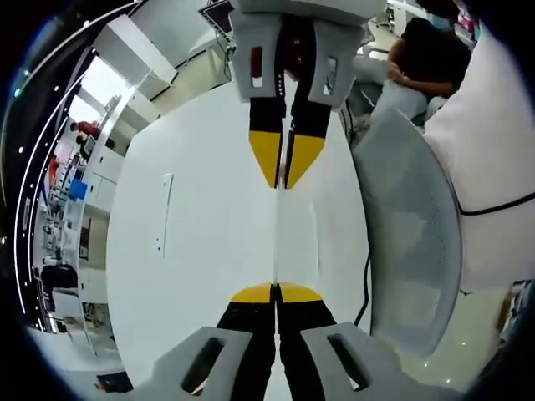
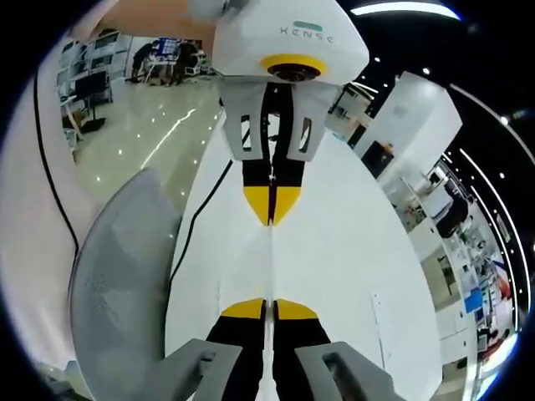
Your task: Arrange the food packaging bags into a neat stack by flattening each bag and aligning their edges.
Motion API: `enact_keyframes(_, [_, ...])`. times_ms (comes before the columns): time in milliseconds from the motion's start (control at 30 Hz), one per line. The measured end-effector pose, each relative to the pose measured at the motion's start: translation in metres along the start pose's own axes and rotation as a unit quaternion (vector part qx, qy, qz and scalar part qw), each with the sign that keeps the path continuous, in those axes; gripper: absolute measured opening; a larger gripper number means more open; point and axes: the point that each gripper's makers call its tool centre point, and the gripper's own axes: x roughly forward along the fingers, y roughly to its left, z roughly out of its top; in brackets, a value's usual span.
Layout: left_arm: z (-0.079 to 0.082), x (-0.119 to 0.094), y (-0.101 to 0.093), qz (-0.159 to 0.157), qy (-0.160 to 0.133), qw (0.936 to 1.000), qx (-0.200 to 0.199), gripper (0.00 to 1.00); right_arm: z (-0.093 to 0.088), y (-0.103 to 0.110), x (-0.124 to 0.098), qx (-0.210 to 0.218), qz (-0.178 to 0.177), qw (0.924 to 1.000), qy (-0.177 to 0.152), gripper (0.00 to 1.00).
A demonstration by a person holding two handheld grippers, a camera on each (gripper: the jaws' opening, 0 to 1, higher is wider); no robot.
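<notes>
Far left: open stretch of white table (image 1: 201, 251), nothing on it but a thin flat strip (image 1: 167, 213), too faint to identify. Centre: left gripper (image 1: 276, 288) pinched together on the near edge of a thin white bag (image 1: 297, 238). Right gripper (image 1: 282, 180) came in from the opposite side, tips likewise closed on the far edge. Bag spanned between the two, above the table, seen almost edge-on as a pale line with a faint panel beside it. Likely held that way to pull it taut and flat before laying it down. Print or contents couldn't be made out. Right gripper view confirmed the same: right gripper (image 2: 269, 305) clamped on the bag (image 2: 251, 267), left gripper (image 2: 270, 219) facing it nose to nose. Right of centre: black cable (image 1: 365, 284) trailing off the table edge, then a grey mesh chair (image 1: 410, 251) just beside the table. Judged mid-flatten; no stack seen, so alignment not yet started.
</notes>
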Motion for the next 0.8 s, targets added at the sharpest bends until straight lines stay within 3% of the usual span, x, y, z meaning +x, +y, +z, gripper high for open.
enact_keyframes(800, [-0.0013,0.0018,0.0023,0.0,-0.002,1.0,-0.002,0.0,-0.0086,-0.0021,-0.0021,0.005,-0.003,1.0,0.005,0.0])
